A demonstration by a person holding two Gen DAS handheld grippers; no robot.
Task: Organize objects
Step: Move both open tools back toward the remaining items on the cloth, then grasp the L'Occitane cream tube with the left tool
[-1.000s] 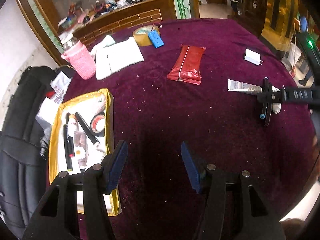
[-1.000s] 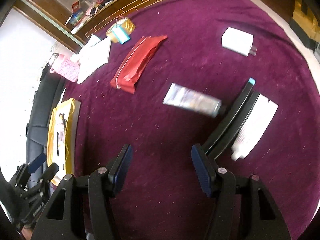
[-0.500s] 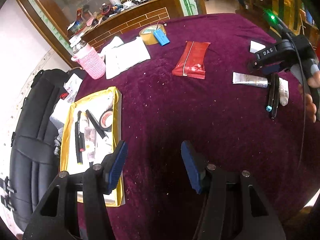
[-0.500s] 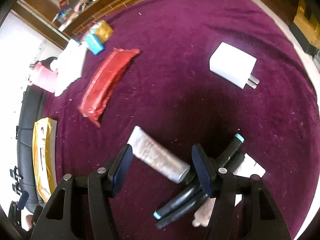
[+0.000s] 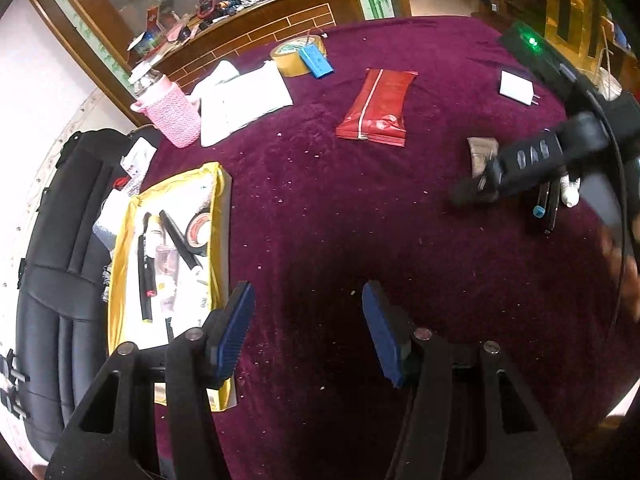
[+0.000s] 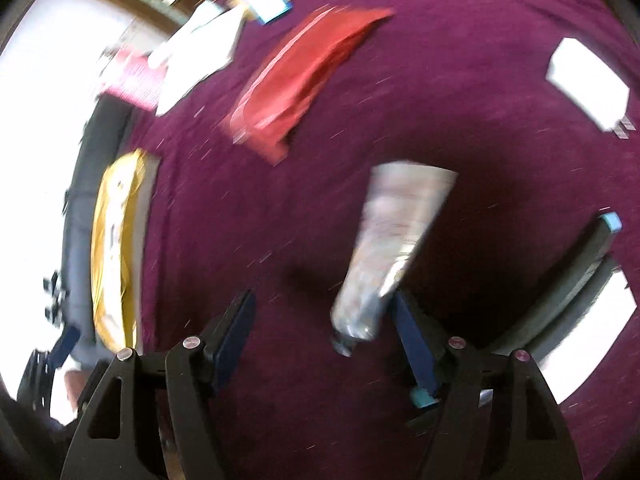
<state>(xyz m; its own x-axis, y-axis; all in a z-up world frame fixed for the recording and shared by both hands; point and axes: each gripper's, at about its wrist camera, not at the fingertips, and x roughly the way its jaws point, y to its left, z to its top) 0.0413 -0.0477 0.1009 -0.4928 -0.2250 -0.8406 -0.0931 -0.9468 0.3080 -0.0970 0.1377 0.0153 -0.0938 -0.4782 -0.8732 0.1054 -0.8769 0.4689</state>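
Left gripper (image 5: 307, 330): we see our two blue-padded fingers spread wide apart, holding nothing, above the dark purple velvet tablecloth (image 5: 340, 220).
Right gripper (image 6: 322, 334): our fingers stand apart here too; the crinkled silver tube (image 6: 390, 248) lies between them, its capped end close against the right pad, but the blur keeps us from telling whether it touches.
Same gripper from the left wrist: we see the black body of the right gripper (image 5: 532, 160) low over the tube's flat end (image 5: 482, 154).
Beside the tube: two black pens with light-blue caps (image 6: 576, 276) lie just right of our right finger, with a white tube (image 5: 570, 194) next to them.
Yellow open box (image 5: 120, 264): at the table's left edge, holding black pens, a roll of dark tape and small bottles.
Red foil packet (image 5: 378, 110): flat in the middle of the cloth, well apart from the silver tube.
White plug charger (image 5: 517, 88): far right of the table.
Back of table: white folded cloth (image 5: 240, 100), pink knitted bottle sleeve (image 5: 174, 114), roll of tan tape (image 5: 292, 58) with a blue tag (image 5: 316, 62) on it.
Left of table: a black leather chair (image 5: 60, 280).
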